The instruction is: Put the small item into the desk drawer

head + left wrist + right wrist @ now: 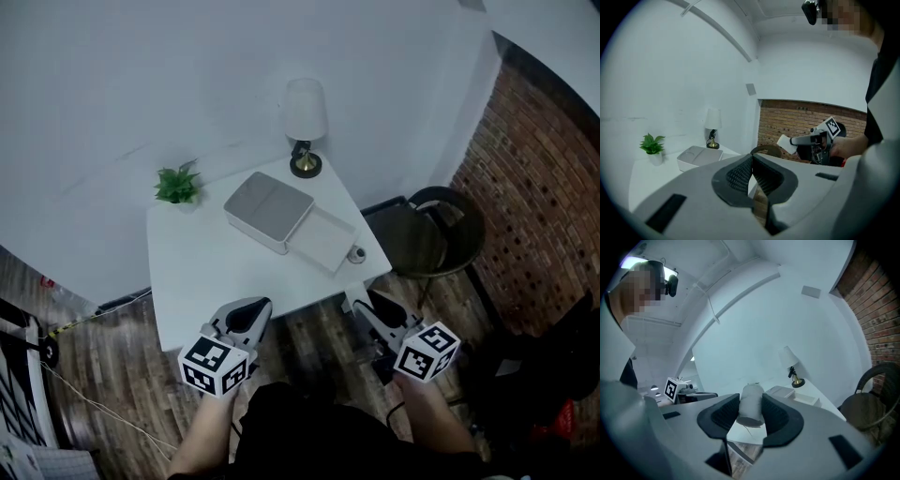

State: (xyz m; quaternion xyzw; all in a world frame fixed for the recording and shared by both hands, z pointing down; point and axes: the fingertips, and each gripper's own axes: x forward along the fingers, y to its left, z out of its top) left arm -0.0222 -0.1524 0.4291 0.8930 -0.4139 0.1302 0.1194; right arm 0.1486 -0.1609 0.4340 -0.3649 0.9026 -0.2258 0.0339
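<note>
Here, my right gripper [750,411] pinches a small pale-grey cylindrical roll [751,399], short of the white square table [202,272]. My left gripper [751,165] is pressed together, empty. Farther on, the white desktop drawer [326,241] stands open.

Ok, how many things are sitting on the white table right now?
3: a plant at the far left corner, a lamp at the far corner, and a drawer box in the middle, its drawer pulled open. Nothing seems hidden.
</note>
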